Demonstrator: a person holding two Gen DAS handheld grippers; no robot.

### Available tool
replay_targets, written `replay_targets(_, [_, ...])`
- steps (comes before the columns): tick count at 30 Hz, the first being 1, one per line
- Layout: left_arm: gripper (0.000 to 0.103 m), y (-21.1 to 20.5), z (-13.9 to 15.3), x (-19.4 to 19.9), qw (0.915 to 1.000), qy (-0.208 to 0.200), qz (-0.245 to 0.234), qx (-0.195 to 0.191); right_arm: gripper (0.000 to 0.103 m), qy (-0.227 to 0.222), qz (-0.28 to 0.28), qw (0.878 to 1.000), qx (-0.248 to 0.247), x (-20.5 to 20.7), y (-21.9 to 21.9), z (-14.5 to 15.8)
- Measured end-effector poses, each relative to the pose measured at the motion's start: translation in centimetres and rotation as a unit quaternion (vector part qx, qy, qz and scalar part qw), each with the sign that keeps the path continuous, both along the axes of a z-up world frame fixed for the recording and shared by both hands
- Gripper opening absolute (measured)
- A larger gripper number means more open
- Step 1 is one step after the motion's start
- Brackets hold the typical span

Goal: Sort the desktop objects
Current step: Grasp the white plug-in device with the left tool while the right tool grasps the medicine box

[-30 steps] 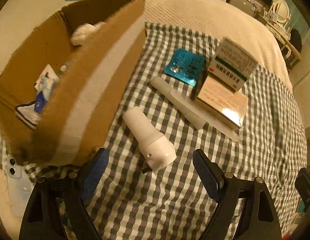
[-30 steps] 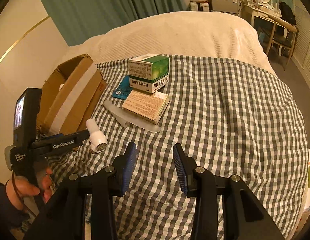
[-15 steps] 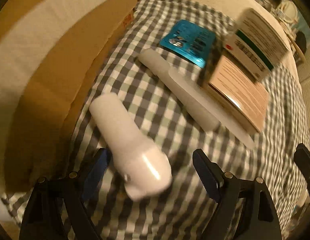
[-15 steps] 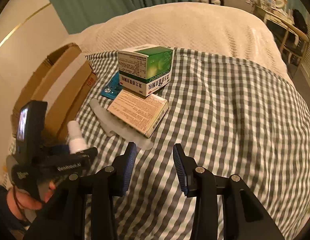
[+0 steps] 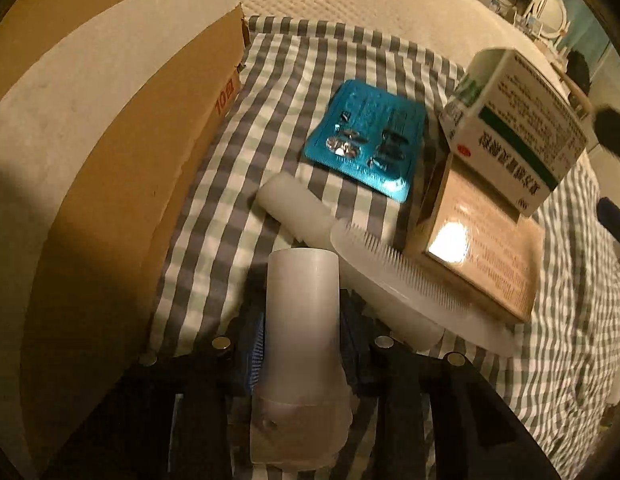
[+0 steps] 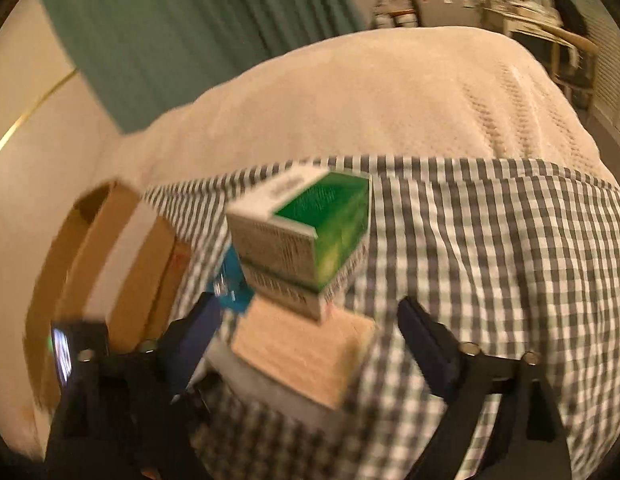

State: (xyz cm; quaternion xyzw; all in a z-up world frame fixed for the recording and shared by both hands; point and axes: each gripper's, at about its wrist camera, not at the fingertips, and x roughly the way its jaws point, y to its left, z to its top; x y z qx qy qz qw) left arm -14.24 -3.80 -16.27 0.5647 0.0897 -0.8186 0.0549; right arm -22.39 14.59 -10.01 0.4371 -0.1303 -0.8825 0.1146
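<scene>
The right wrist view is smeared with motion blur, so print on the boxes cannot be read there, and the lower end of the white tube (image 5: 300, 344) runs out of the left wrist view between the dark finger frames. The left gripper (image 5: 302, 344) has just been closing and now sits clamped on the white tube — blue pads tight against both sides. The tube's long axis runs along the fingers, its flat round end pointing far, toward the translucent comb (image 5: 393, 280) lying just beyond it on the checked cloth (image 5: 569, 320). The comb lies aslant, handle far-left, teeth along its far-right edge against a tan flat box (image 5: 493, 256); its near end is partly hidden behind the tube and finger frame. A white-and-green carton (image 5: 517, 128) rests on the far part of the tan box. A blue blister pack (image 5: 369, 136) lies flat to the left of the boxes, near the comb's handle. The cardboard box (image 5: 122, 184) fills the left side, its wall close beside the tube; its inside is not visible. The right gripper (image 6: 310, 340) has just been opening, its jaws wide apart either side of the tan flat box, not touching it as far as the blur allows. Right of the boxes the checked cloth is bare — open room out to its edge.
</scene>
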Motion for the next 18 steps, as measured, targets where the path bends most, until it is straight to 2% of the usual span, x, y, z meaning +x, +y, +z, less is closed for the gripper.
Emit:
replay_targets(5, [0.032,-1.1,0.4,0.5,0.9997,0.016,-0.013,0.017,0.094,-0.021,-0.034,0.999,-0.032,-1.7,-2.2,-0.1])
replay_targets(11, [0.032,-1.6,0.5,1.4,0.9988,0.023,-0.04,0.017,0.095,-0.013,-0.063,0.998,0.018,-3.1,-5.1,-0.9])
replay_targets(15, [0.032,-1.8,0.7,0.9,0.9985,0.017,-0.042,0.031,0.095,-0.044,-0.103,0.994,0.018,-4.6,-5.2,-2.4])
replay_targets(18, [0.032,-2.1,0.7,1.1,0.9982,0.015,-0.045,0.035,0.093,-0.054,-0.107,0.993,0.012,-5.3,-4.7,-3.0])
